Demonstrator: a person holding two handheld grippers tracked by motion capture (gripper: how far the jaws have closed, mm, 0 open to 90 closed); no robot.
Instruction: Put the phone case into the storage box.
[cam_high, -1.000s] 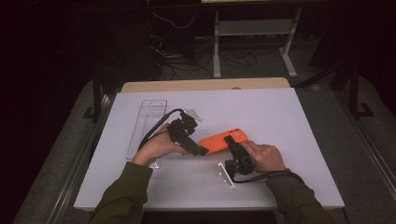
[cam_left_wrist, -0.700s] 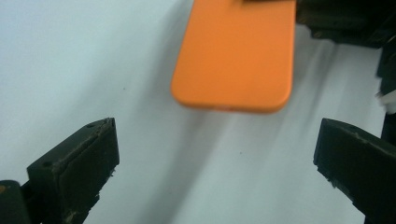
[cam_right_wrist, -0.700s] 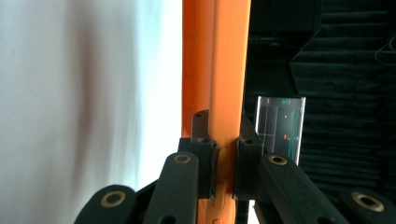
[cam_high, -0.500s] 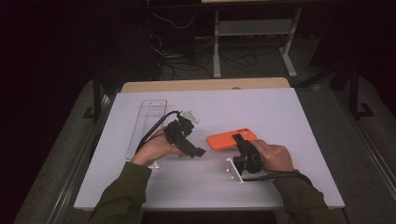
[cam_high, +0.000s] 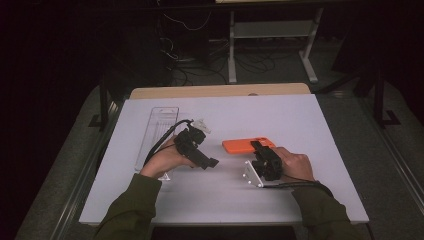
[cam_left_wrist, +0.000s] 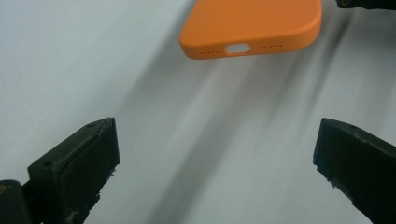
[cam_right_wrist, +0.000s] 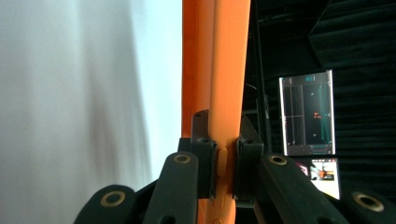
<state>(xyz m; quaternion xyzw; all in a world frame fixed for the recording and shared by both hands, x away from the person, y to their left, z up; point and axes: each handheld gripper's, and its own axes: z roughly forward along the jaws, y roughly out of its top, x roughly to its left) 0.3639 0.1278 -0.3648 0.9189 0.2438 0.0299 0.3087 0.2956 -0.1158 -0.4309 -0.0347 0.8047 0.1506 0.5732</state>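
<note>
An orange phone (cam_high: 244, 145) lies flat near the middle of the white table (cam_high: 300, 115). My right gripper (cam_high: 258, 147), turned on its side, comes at it from the near right. In the right gripper view the gripper (cam_right_wrist: 223, 154) is shut on the phone (cam_right_wrist: 219, 70), one pad on each flat face. My left gripper (cam_high: 211, 162) sits just left of the phone, pointing at it. In the left gripper view its gripper (cam_left_wrist: 215, 140) is open and empty, and the phone's port end (cam_left_wrist: 252, 25) lies a little ahead of the fingertips.
A clear plastic tray (cam_high: 157, 127) lies along the table's left side, beyond my left hand. A wooden board (cam_high: 220, 91) borders the far edge. A lit screen (cam_right_wrist: 308, 114) glows in the dark room behind.
The right gripper has drawn the phone slightly to the right, away from the left gripper's tips, and the phone now lies squarer to the table. The left hand has hardly moved.
</note>
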